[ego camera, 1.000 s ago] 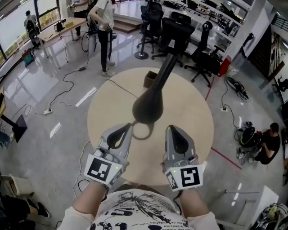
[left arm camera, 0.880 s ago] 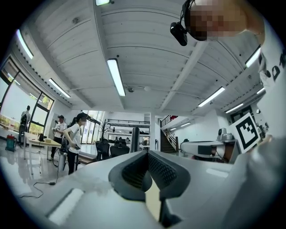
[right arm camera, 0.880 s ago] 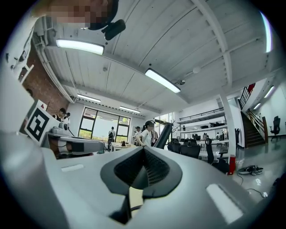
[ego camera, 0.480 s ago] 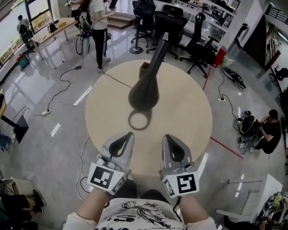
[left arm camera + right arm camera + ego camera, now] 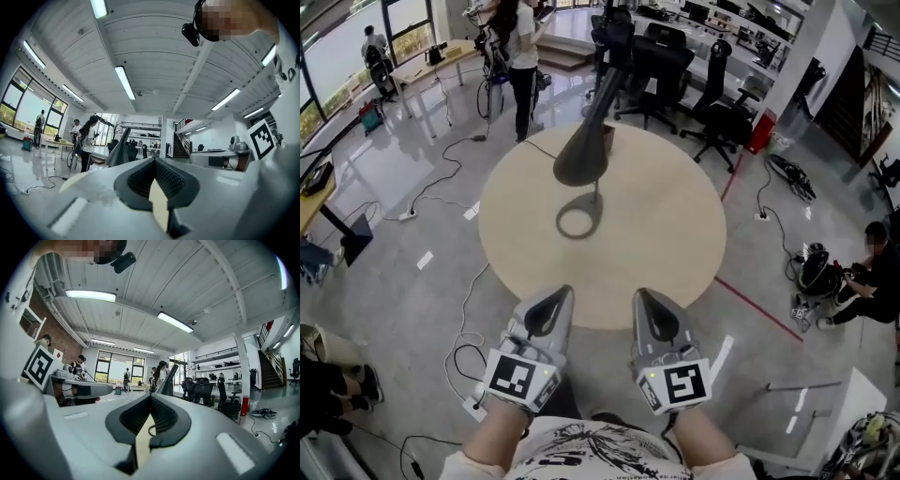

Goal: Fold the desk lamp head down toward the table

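Note:
A black desk lamp stands on the far half of the round beige table (image 5: pixel 666 234). Its cone-shaped head (image 5: pixel 579 156) hangs over the ring base (image 5: pixel 577 222), and its arm (image 5: pixel 606 89) slants up and away. My left gripper (image 5: pixel 555 298) and right gripper (image 5: pixel 644 300) are side by side at the table's near edge, well short of the lamp. Both are shut with nothing between the jaws. The left gripper view has the lamp head (image 5: pixel 117 150) far beyond the left gripper (image 5: pixel 154 161). In the right gripper view the lamp head (image 5: pixel 166 378) rises behind the right gripper (image 5: pixel 150 400).
Black office chairs (image 5: pixel 661 66) crowd behind the table. A person (image 5: pixel 522 56) stands at the back left and another sits on the floor (image 5: pixel 872 281) at right. Cables and a power strip (image 5: pixel 473 398) lie on the floor left of the table.
Both grippers have drawn back from beside the lamp base to the table's near edge. The view has pulled away, so the lamp now sits farther off.

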`<state>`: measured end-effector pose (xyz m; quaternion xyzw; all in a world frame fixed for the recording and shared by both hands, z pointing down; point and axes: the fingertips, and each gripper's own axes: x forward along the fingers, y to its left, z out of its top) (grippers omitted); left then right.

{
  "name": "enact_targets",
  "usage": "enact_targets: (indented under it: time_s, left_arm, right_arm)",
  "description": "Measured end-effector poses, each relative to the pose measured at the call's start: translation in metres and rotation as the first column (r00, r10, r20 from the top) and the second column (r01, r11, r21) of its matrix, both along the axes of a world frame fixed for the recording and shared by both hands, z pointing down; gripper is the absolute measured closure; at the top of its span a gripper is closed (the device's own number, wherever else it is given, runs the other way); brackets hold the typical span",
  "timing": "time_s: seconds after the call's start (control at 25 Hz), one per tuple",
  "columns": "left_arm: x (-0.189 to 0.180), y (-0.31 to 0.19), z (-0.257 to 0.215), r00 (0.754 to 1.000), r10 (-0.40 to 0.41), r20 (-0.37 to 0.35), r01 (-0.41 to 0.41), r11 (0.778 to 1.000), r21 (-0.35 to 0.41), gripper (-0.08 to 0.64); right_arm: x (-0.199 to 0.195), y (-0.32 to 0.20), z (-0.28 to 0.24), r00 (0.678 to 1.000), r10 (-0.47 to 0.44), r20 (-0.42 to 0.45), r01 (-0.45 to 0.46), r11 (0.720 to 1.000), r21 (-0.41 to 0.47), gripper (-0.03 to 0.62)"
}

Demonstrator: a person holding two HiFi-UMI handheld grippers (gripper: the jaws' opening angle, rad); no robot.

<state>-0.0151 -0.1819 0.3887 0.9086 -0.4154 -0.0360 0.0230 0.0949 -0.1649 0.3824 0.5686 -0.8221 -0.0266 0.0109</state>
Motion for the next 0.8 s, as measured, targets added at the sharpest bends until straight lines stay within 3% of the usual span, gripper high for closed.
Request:
enact_targets:
  time_s: [0.24,0.4,0.6,0.8]
  left_arm:
    - [0.018,0.079,0.0,0.998,-0.049,0.034,0.048,0.999,0.024,0.554]
    - [0.014,0.118,-0.004,0.997,-0.076,0.016,0.076,0.997,0.002,0.554]
    - [0.006,0.146,-0.011,0.994,-0.102,0.024,0.102,0.995,0.006,0.554]
    - [0.002,0.162,-0.019,0.997,-0.075,0.033,0.074,0.997,0.017,0.554]
  right_arm:
    - [0.021,0.07,0.005,0.999,-0.043,-0.02,0.043,0.999,-0.011,0.586]
    - [0.015,0.106,0.005,0.997,-0.081,-0.019,0.08,0.997,-0.02,0.586]
    - [0.005,0.133,0.0,0.995,-0.099,-0.019,0.099,0.995,-0.007,0.586]
    - [-0.006,0.151,-0.006,0.996,-0.088,-0.026,0.088,0.996,-0.002,0.586]
